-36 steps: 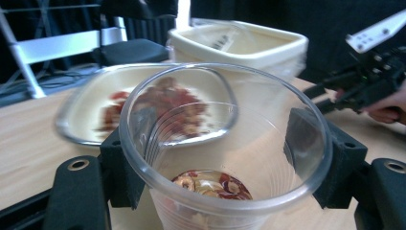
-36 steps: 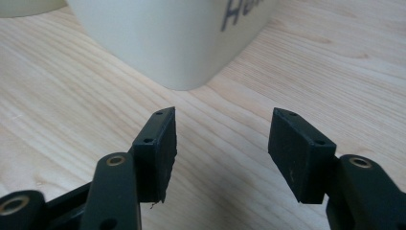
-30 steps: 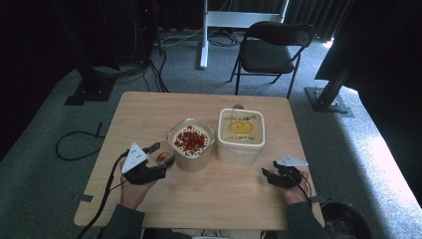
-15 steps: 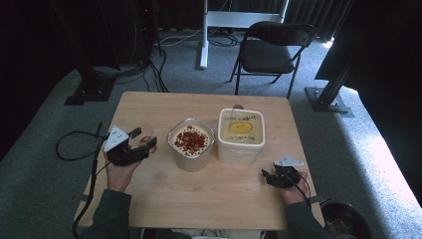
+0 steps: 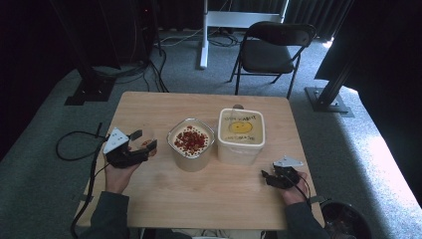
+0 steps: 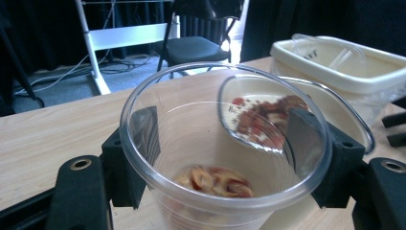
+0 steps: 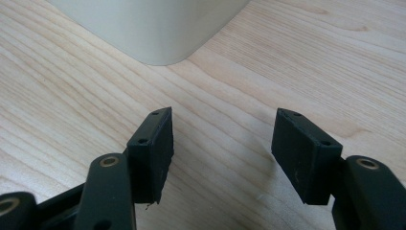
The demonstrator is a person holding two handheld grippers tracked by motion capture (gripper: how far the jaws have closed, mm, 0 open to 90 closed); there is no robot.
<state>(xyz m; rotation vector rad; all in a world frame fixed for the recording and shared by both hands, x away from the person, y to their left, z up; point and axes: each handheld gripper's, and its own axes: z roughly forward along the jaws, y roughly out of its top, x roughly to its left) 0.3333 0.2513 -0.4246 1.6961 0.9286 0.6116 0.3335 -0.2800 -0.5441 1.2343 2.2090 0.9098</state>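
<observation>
My left gripper (image 5: 143, 143) is shut on a clear plastic cup (image 6: 191, 143) at the table's left side, just left of a metal bowl (image 5: 191, 143). The cup holds a few red dried pieces (image 6: 213, 181) at its bottom. The bowl has a pale filling topped with the same red pieces, and its rim (image 6: 352, 120) is seen past the cup. A white square tub (image 5: 240, 130) with a yellow lump inside stands to the right of the bowl. My right gripper (image 5: 268, 178) rests open near the front right of the table (image 5: 199, 199), with nothing between its jaws. The tub's corner (image 7: 153, 28) lies just ahead of them.
A folding chair (image 5: 271, 50) and a white stand (image 5: 239, 20) are on the carpet beyond the table. Cables trail off the left edge. A dark bin (image 5: 346, 221) sits by the front right corner.
My left gripper, with the cup in it, has moved left and away from me, from in front of the bowl to beside its left side. The right gripper has stayed put.
</observation>
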